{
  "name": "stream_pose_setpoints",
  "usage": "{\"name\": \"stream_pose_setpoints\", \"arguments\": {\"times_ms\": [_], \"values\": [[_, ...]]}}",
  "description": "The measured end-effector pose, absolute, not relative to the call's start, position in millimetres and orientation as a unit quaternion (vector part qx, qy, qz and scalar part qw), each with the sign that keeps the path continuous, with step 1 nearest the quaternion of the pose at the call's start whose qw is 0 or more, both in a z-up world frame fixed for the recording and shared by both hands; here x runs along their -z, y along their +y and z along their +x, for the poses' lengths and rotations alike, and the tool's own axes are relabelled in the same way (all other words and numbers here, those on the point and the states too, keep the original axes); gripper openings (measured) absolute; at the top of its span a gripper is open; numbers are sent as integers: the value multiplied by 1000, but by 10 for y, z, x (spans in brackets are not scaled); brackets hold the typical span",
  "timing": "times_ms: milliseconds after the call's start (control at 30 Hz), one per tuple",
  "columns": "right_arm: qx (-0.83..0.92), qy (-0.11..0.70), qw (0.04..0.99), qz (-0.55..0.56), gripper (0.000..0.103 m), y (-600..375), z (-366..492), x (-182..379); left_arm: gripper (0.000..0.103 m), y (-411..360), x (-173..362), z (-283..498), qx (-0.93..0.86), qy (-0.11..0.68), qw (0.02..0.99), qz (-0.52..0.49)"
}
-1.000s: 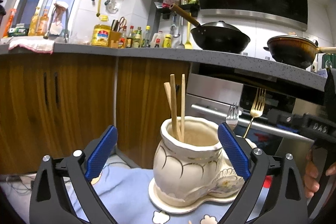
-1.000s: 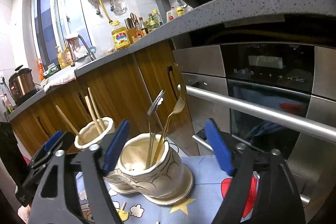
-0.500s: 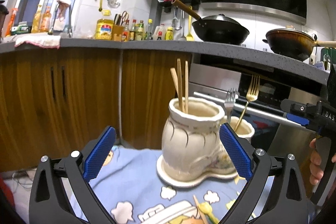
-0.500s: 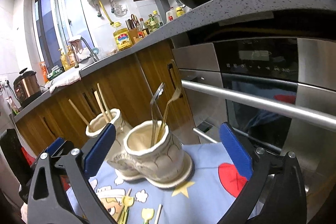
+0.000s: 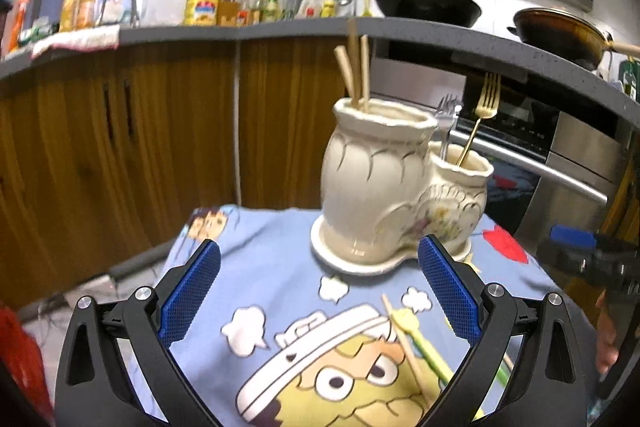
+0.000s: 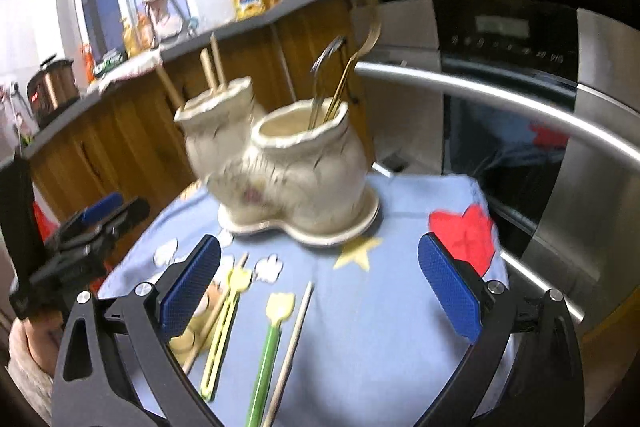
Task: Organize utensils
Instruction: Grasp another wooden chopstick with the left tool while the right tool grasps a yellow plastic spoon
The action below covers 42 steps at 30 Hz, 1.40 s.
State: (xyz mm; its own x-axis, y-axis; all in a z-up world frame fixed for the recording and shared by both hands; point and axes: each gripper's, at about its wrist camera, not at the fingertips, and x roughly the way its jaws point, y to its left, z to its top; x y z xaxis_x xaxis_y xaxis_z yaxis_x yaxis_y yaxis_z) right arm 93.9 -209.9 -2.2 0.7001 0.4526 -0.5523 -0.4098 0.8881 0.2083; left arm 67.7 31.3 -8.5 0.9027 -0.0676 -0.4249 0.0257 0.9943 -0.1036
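A cream ceramic double-pot holder stands on a small table with a blue cartoon cloth. The taller pot holds wooden chopsticks. The shorter pot holds a silver fork and a gold fork. Loose on the cloth lie green and yellow utensils and single chopsticks. My left gripper is open and empty, short of the holder. My right gripper is open and empty above the loose utensils.
Wooden cabinets under a grey counter stand behind the table. A steel oven with a bar handle is at the right. Woks and bottles sit on the counter.
Both grippers have drawn back from the holder and tilted down, so the cloth and the loose utensils now show. Both stay open and empty.
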Motion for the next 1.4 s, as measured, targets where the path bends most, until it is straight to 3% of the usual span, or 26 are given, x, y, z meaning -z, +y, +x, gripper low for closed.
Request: {"name": "stream_pose_setpoints", "arguments": {"times_ms": [467,567,733,933,1400], "values": [[-295,350,889,-26,94,-1706,716,251,98,353,201,671,35,261,963,-50],[-315,365,875,-55,78,-1527,671,299,98,346,221,701,34,268,962,-49],[-321,393,858,-81,43,-1319,671,400,98,350,225,706,37,269,961,-51],[-308,419,849,-95,23,-1169,754,523,98,336,224,708,37,271,961,-49],[-303,417,855,-64,10,-1278,909,487,98,330,178,692,50,282,956,-59]]}}
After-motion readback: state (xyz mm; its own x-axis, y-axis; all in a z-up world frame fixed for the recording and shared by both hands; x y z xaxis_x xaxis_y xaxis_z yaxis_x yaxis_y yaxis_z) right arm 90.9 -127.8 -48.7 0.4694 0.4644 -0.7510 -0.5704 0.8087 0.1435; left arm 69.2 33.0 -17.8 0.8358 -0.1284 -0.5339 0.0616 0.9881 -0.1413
